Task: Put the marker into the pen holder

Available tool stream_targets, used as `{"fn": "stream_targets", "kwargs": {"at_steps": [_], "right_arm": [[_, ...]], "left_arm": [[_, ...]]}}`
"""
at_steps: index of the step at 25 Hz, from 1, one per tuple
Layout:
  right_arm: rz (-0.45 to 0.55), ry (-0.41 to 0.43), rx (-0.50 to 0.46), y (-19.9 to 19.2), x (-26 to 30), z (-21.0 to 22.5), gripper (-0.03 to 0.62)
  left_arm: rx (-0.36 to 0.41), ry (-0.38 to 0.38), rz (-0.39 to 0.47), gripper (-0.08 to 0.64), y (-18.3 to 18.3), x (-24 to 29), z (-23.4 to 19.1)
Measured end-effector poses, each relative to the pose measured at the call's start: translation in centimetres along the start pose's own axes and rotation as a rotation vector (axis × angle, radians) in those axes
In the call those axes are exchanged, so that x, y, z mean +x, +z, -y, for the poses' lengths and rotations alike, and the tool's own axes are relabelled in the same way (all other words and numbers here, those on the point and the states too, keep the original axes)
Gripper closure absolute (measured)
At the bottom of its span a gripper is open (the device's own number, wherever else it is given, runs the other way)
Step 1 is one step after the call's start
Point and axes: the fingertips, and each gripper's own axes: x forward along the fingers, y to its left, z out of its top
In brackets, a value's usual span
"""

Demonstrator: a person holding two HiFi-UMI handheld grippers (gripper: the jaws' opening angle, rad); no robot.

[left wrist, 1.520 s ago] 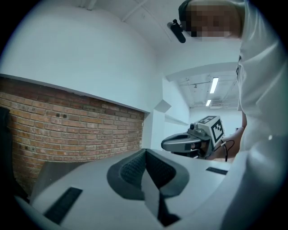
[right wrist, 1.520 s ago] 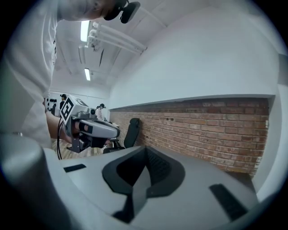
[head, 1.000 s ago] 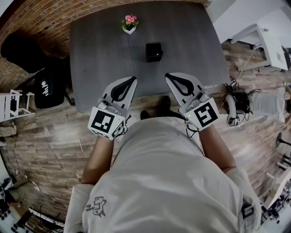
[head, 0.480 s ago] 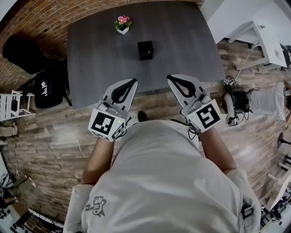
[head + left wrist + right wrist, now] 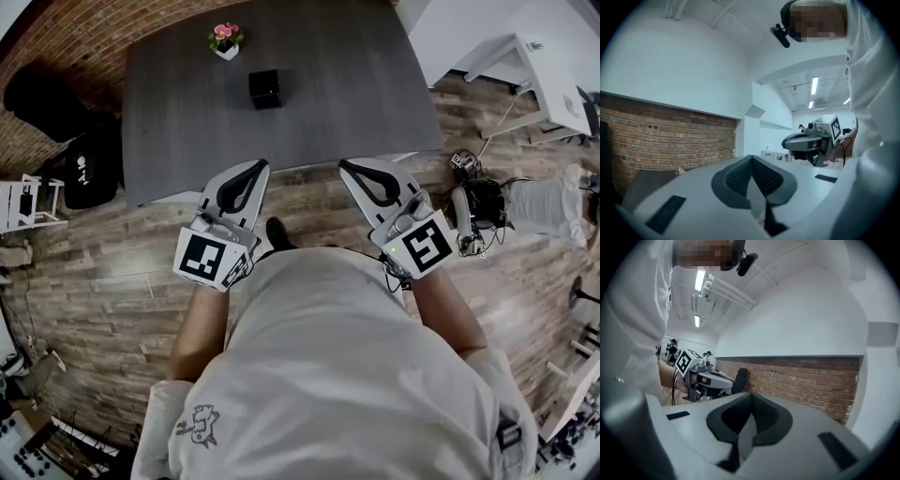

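Left gripper (image 5: 751, 160): its ribbed dark pads are pressed together, with nothing between them.
Right gripper (image 5: 751, 398): its jaws likewise meet at the tips and hold nothing.
Gripper placement: side by side in front of the person's white shirt (image 5: 347, 375), both pointing at the table, with their tips about at its near edge in the head view.
Black square pen holder (image 5: 265, 89): stands on the far half of the table, well apart from both grippers.
Marker: cannot be made out in any view.
Dark grey rectangular wooden table (image 5: 347, 84): mostly bare.
Small white pot of pink flowers (image 5: 225, 39): sits near the far edge, just beyond the pen holder.
Brown wood-plank floor (image 5: 112, 281): surrounds the table.
Red brick wall (image 5: 84, 28): runs behind the table.
Black bag with white print (image 5: 89, 173): on the floor at the table's left.
White desk (image 5: 525, 66): stands off to the right.
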Motion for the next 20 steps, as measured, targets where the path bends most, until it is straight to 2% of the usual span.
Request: {"fn": "stream_targets", "kwargs": {"at_steps": [6,13,20], "right_arm": [[0.011,0.034,0.002,-0.9,-5.7,0.3,0.588],[0.042,0.078,0.003,-1.8,-10.7,-1.6,0.588],[0.047,0.102,0.025,-1.9,-13.4,-3.7,0.588]], "left_arm": [[0.013,0.049,-0.007,0.549,-0.2,0.0,5.8],[0.005,0.109,-0.014,0.549,-1.2,-2.2,11.7],[0.008,0.131,-0.016,0.549,-1.0,-4.2,15.2]]}}
